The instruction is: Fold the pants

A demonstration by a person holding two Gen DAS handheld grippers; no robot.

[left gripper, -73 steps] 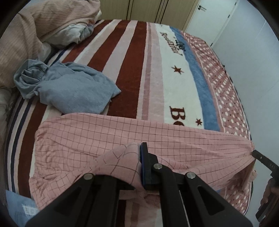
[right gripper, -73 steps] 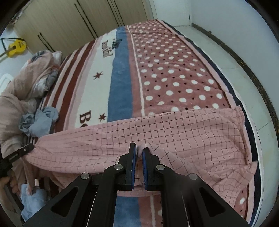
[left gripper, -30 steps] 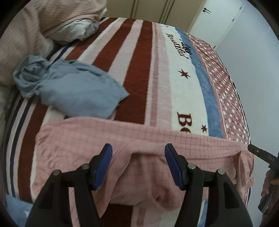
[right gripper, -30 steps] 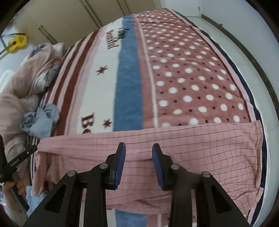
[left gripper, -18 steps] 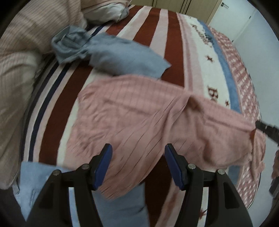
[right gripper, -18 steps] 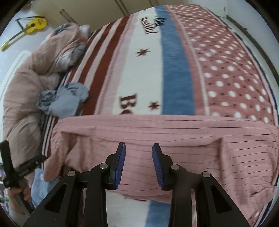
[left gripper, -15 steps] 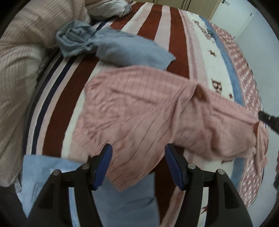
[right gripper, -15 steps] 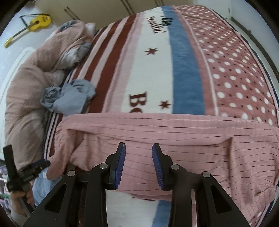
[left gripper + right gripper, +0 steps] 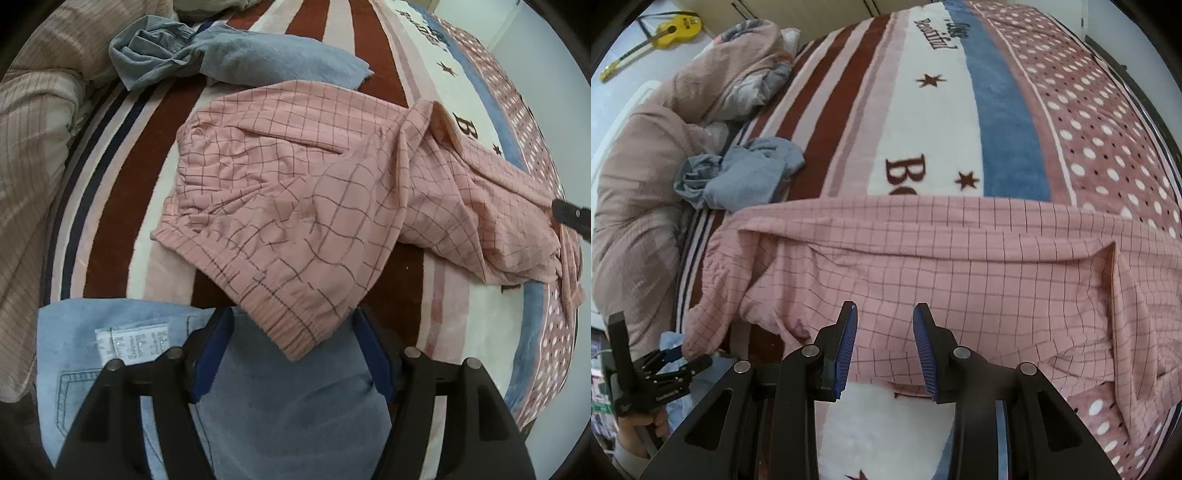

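Pink checked pants (image 9: 314,192) lie crosswise on the striped bed blanket (image 9: 122,192), one leg folded over the other. Their elastic waistband sits at the near left end. My left gripper (image 9: 292,317) points steeply down over that waistband corner. Its jaws are opening, and the corner lies between the blue pads without being pinched. In the right wrist view the pants (image 9: 960,258) stretch from left to right. My right gripper (image 9: 885,308) hovers open above their near edge with nothing held. The left gripper (image 9: 676,365) shows at the lower left, in a hand.
Light blue jeans (image 9: 280,406) lie under the left gripper at the bed's near edge. A crumpled grey-blue garment (image 9: 240,62) lies beyond the pants. A beige duvet (image 9: 639,192) is heaped on the left, with a yellow guitar (image 9: 672,29) behind it.
Both grippers, shut on the pants' fabric at first, have let go and stand open. Both have moved left along the pants. The left one now looks down at the waistband and jeans.
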